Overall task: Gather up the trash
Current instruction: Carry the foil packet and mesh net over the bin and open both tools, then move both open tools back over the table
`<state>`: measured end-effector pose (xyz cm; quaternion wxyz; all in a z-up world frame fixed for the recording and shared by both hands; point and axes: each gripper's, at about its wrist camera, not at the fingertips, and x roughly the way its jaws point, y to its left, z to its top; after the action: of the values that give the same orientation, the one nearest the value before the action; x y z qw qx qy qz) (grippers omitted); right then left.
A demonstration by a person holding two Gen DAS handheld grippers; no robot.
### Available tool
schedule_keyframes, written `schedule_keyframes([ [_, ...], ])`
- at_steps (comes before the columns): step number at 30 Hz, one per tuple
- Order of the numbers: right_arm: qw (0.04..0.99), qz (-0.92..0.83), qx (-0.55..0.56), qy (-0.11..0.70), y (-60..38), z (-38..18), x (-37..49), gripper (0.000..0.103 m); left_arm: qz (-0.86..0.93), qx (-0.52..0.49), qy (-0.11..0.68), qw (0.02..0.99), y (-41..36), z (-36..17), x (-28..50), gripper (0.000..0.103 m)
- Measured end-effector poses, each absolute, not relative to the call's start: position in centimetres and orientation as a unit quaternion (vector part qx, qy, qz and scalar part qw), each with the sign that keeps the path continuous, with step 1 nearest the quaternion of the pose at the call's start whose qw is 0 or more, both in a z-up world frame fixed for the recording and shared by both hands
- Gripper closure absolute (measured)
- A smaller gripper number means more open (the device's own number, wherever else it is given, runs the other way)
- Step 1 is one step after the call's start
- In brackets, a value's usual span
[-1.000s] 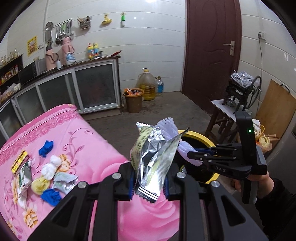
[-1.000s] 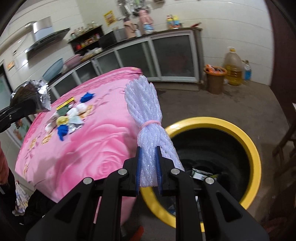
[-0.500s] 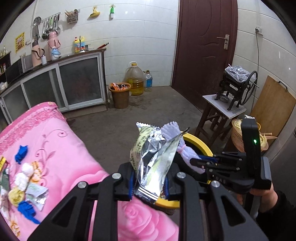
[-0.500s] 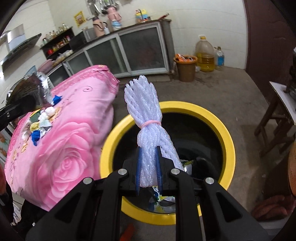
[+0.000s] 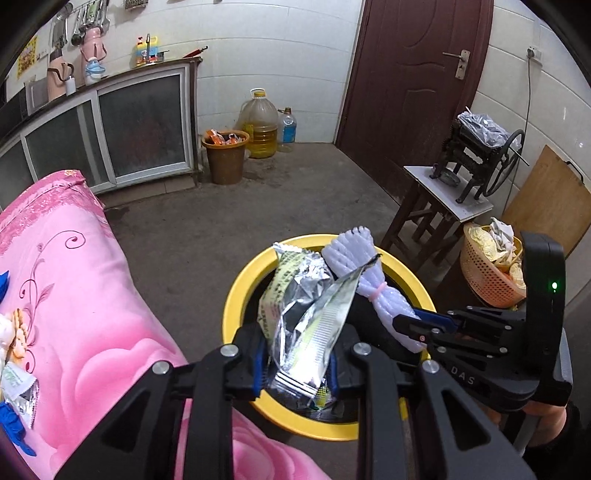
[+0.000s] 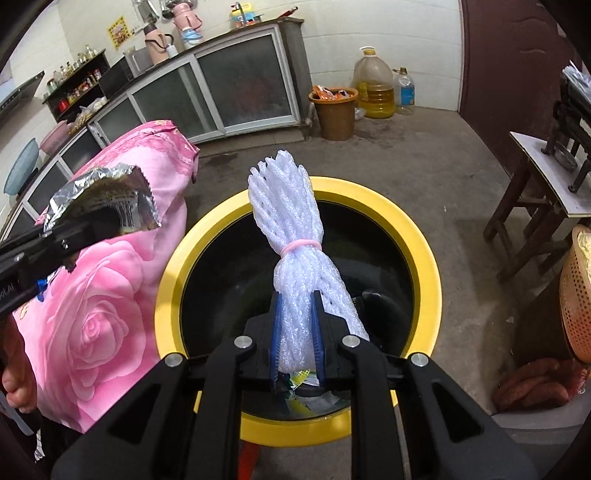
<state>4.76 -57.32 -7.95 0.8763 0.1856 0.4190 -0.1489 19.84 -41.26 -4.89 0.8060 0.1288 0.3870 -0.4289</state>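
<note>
Over the yellow bin (image 6: pixel 424 258), the left gripper (image 5: pixel 295 365), jaws opening, pinches a foil wrapper (image 5: pixel 306 321); the right gripper (image 6: pixel 297 343) clamps foam netting (image 6: pixel 291 236).

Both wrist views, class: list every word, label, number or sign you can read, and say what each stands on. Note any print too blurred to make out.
"DAS": white letters on the body of the right tongs.
Foil wrapper in the left tongs: printed text, too small to read.
Yellow poster on the wall: blurred, unreadable.
Blue bottle label by the door: unreadable.
Yellow carton on the counter: unreadable.
</note>
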Motion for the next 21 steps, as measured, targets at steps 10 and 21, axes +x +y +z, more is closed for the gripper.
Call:
schedule_keyframes([
  [10,0.871,-0.206,0.19,0.404,-59.0,-6.9,3.7,0.051,-0.396,0.105,0.374,0.832,-39.1,-4.4,21.0,0.013],
  [21,0.912,-0.155,0.157,0.345,-55.2,-2.8,4.2,0.051,-0.332,0.079,0.329,0.881,-29.0,-1.7,23.2,0.012],
])
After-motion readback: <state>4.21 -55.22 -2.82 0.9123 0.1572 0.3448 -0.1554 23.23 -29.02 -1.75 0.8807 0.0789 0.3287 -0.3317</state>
